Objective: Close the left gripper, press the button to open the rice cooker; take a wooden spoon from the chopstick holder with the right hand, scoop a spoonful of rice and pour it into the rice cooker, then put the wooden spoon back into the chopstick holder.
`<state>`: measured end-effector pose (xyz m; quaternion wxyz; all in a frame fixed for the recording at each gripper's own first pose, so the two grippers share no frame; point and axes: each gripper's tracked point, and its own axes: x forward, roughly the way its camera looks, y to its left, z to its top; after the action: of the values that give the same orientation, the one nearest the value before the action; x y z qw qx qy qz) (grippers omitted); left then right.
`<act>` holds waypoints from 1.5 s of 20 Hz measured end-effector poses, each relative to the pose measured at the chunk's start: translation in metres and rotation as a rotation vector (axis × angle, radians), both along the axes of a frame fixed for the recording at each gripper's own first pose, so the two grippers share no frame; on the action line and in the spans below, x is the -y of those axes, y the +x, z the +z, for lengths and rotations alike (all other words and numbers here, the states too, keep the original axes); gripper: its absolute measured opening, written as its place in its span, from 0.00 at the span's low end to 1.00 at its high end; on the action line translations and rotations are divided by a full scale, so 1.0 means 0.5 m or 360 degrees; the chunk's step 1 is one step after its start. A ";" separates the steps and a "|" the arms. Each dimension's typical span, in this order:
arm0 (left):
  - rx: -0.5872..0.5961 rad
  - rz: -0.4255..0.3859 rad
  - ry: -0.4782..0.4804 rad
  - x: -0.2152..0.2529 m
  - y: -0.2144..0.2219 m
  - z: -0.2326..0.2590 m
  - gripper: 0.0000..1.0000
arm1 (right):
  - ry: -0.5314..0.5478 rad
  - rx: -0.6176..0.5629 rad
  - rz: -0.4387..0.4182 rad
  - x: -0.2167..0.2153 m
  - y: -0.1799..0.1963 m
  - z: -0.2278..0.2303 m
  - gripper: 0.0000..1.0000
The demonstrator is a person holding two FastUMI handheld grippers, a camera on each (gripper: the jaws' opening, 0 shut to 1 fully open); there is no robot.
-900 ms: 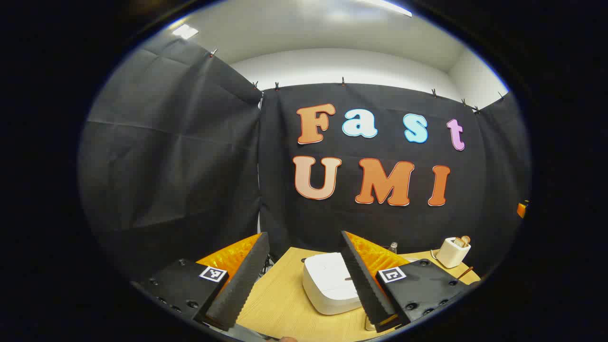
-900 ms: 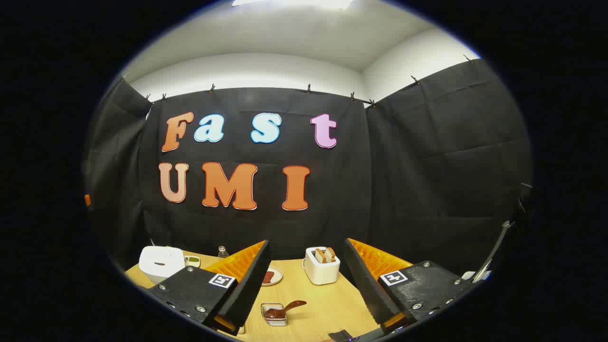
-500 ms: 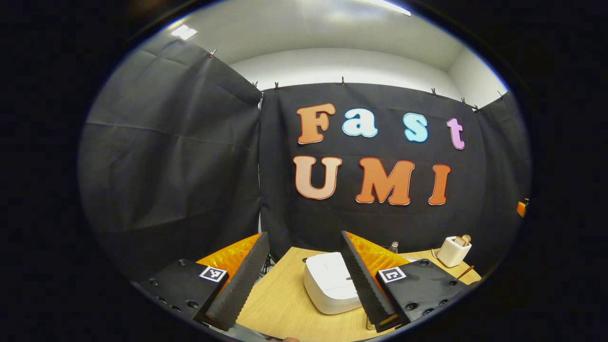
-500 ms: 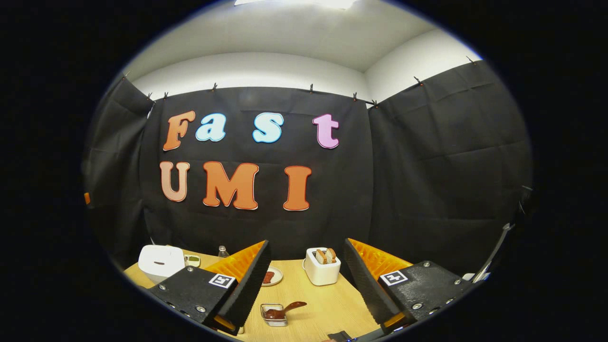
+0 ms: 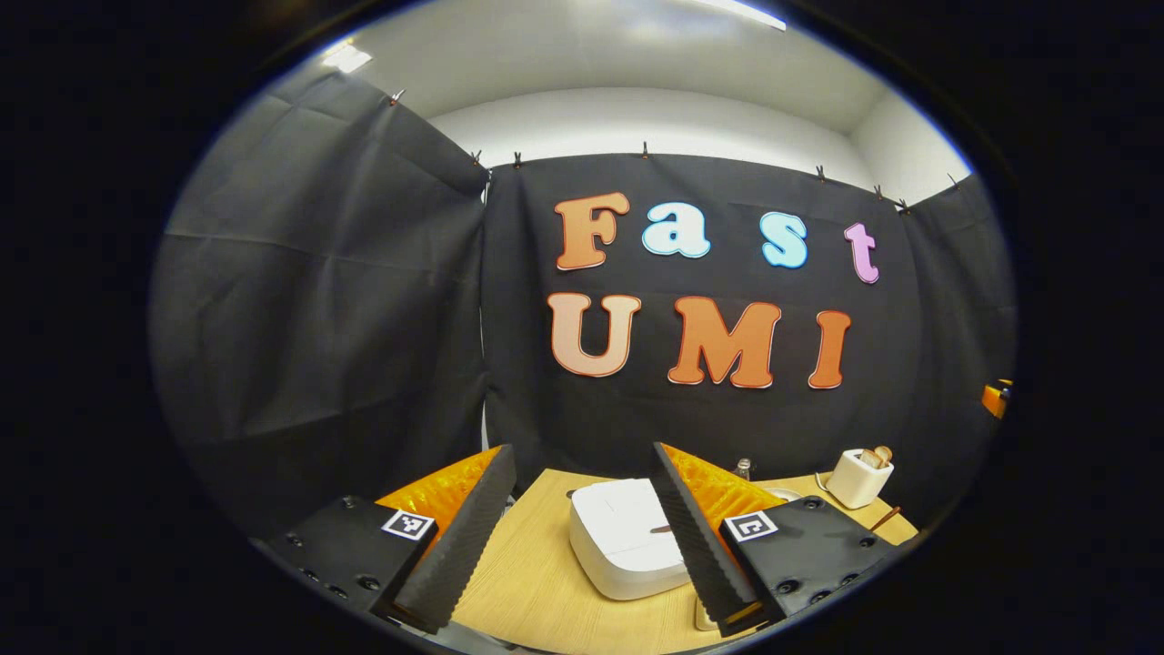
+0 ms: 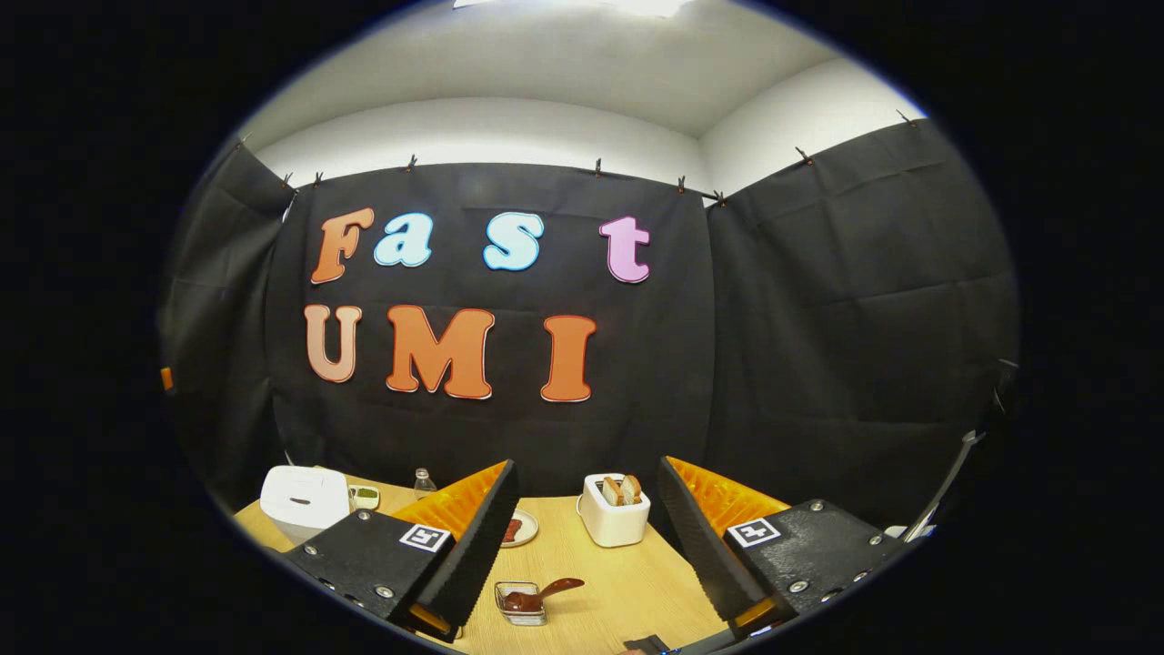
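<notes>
The white rice cooker (image 5: 623, 537) stands on the wooden table (image 5: 536, 582) with its lid down, just ahead of my left gripper (image 5: 580, 455), whose jaws stand wide apart and hold nothing. Farther right is the white chopstick holder (image 5: 855, 478) with wooden heads poking out. In the right gripper view the chopstick holder (image 6: 616, 520) stands straight ahead between the fingers of my right gripper (image 6: 587, 464), which is open and holds nothing. The rice cooker (image 6: 305, 500) is at the far left there.
A small glass dish with a dark spoon (image 6: 520, 602) lies close in front of the right gripper. A small plate (image 6: 520, 528), a little bottle (image 6: 421, 482) and a green dish (image 6: 366, 496) stand toward the back. Black cloth walls close the table behind and on both sides.
The left gripper view has shifted a little, so the cooker and the holder now sit slightly further left. The right gripper view is nearly the same. Both grippers stay open.
</notes>
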<state>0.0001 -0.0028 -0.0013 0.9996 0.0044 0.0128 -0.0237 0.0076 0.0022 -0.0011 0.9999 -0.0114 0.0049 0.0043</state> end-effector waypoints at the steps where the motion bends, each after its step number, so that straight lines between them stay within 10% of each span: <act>1: -0.0012 -0.0004 -0.0001 0.000 0.002 -0.003 1.00 | -0.0006 -0.0009 -0.0003 -0.002 0.001 -0.003 1.00; 4: -0.0026 -0.0040 -0.0030 0.009 0.003 -0.004 1.00 | -0.0009 -0.0011 0.0010 -0.008 0.000 -0.002 0.95; 7: -0.0032 -0.0012 -0.0023 -0.009 0.002 -0.014 0.63 | -0.0008 0.0001 0.0028 -0.017 0.001 0.000 0.95; 10: -0.0065 -0.0029 -0.0010 -0.007 0.005 -0.026 0.62 | -0.0016 -0.0005 0.0031 -0.021 -0.001 -0.003 0.95; 13: -0.0058 0.0015 0.0014 -0.029 -0.010 -0.023 0.09 | -0.0013 -0.0020 0.0038 -0.025 -0.005 -0.009 0.95; 30: -0.0541 -0.0510 -0.0055 0.280 0.264 -0.324 0.04 | -0.0068 -0.0090 -0.0111 0.073 -0.035 -0.023 0.96</act>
<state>0.1321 -0.1428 -0.1634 0.9665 -0.0148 0.1798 -0.1827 -0.0097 -0.0341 -0.0126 0.9984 -0.0323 0.0337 -0.0305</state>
